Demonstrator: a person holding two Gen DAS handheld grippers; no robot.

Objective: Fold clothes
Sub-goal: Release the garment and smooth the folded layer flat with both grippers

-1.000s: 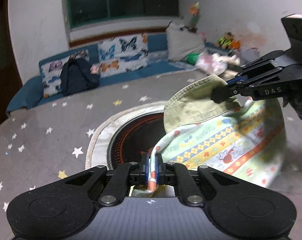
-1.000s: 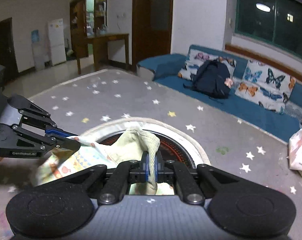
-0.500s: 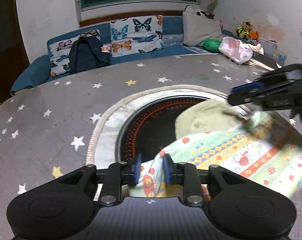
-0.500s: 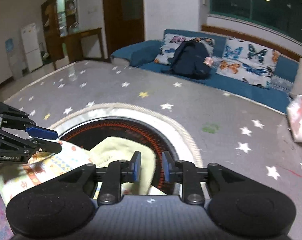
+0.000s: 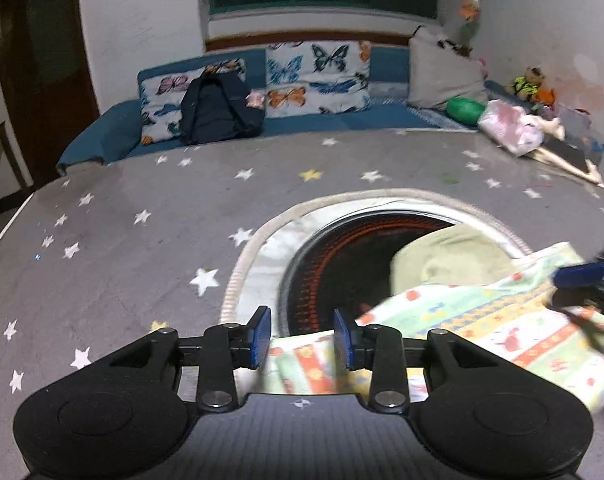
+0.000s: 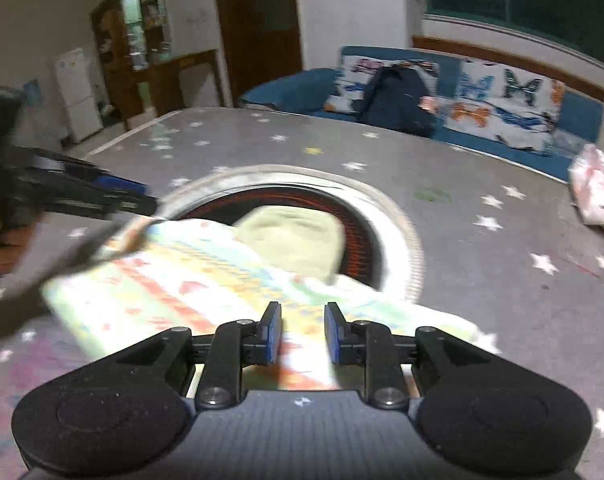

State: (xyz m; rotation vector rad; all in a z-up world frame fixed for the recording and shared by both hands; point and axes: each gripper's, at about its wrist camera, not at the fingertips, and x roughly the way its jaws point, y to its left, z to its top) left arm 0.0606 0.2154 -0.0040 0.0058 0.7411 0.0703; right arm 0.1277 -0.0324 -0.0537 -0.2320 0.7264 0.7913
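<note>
A child's patterned garment (image 5: pixel 481 328) with a pale green inner part (image 5: pixel 441 264) lies flat on the grey star-print table cover (image 5: pixel 142 264), partly over the round dark opening (image 5: pixel 341 248). My left gripper (image 5: pixel 302 338) is open just above the garment's near corner, touching nothing. My right gripper (image 5: pixel 553 290) shows blurred at the right edge of this view. In the right wrist view the garment (image 6: pixel 206 280) spreads out in front of my open right gripper (image 6: pixel 303 332), and my left gripper (image 6: pixel 136 218) hovers open at its far left corner.
A blue sofa (image 5: pixel 114 136) with butterfly cushions (image 5: pixel 317 76) and a dark backpack (image 5: pixel 218 108) runs behind the table. A pink bag (image 5: pixel 509 128) and toys (image 5: pixel 529 84) sit at the table's far right. A doorway and a fridge (image 6: pixel 78 92) lie beyond.
Both grippers went from shut on the lifted garment to open. The garment dropped and now lies flat on the table. Both grippers have drawn back slightly.
</note>
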